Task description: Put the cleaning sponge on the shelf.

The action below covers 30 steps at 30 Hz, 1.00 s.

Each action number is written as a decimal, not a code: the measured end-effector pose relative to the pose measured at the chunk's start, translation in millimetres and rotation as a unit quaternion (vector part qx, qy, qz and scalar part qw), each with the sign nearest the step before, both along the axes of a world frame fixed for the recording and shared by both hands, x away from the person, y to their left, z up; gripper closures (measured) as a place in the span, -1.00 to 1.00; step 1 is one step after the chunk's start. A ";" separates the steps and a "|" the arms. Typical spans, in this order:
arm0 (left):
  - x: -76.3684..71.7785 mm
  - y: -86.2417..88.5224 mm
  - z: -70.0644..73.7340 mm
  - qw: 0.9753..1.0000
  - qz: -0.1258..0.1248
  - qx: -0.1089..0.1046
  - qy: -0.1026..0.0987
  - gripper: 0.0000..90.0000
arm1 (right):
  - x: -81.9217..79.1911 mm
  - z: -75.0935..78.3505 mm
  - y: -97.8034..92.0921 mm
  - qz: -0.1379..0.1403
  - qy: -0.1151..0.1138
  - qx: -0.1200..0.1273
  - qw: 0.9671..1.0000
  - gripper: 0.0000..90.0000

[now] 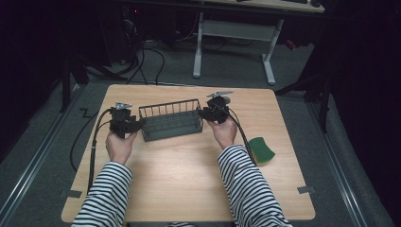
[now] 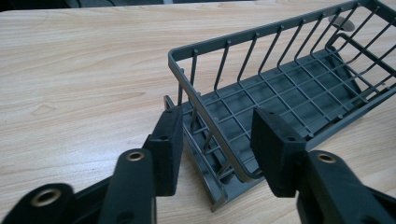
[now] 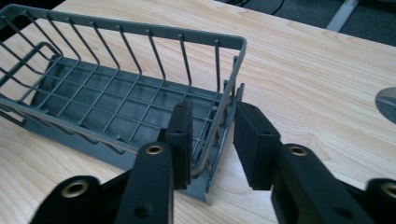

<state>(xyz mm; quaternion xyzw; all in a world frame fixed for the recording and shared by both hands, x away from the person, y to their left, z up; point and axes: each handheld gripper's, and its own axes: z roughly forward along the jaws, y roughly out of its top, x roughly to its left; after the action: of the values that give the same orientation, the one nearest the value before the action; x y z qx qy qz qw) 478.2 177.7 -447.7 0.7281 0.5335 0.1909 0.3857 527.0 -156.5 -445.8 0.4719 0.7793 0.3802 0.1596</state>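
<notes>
A grey wire rack (image 1: 171,124) on a matching tray stands lengthwise across the far middle of the wooden table (image 1: 189,170). My left gripper (image 1: 135,124) is at its left end. In the left gripper view this gripper (image 2: 218,119) is open and straddles the rack (image 2: 299,88) at the end rim, one pad outside by the tray edge, one inside. My right gripper (image 1: 204,113) is at the right end. In the right gripper view it (image 3: 215,112) is open around the rack (image 3: 116,107) end wall, its inner pad close against the wires.
A green curved object (image 1: 261,149) lies near the table's right edge, beside the right sleeve. A small grey disc (image 3: 387,103) sits on the table just beyond the right gripper. Behind the table stands another desk's white frame (image 1: 234,42), with cables on the floor.
</notes>
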 end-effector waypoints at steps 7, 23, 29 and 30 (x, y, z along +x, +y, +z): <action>-1.4 -2.0 -0.1 1.000 -0.012 0.002 0.001 0.47 | 0.1 -0.1 0.6 0.012 0.008 -0.005 1.000 0.67; -16.1 -9.2 1.1 0.999 -0.047 0.012 -0.001 0.54 | -10.9 0.7 -11.9 0.021 0.015 -0.001 1.000 0.69; -22.6 -13.6 2.8 0.998 -0.057 0.019 -0.003 0.55 | -17.1 0.6 -18.4 0.023 0.017 0.003 1.000 0.69; -24.0 -14.1 3.1 0.998 -0.060 0.019 -0.002 0.56 | -18.7 0.9 -19.4 0.022 0.020 0.004 1.000 0.69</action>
<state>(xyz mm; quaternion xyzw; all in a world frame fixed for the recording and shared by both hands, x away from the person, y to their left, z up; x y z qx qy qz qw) 454.2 163.7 -444.7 0.7658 0.4841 0.1795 0.3834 508.2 -175.8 -445.0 0.4626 0.7913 0.3768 0.1337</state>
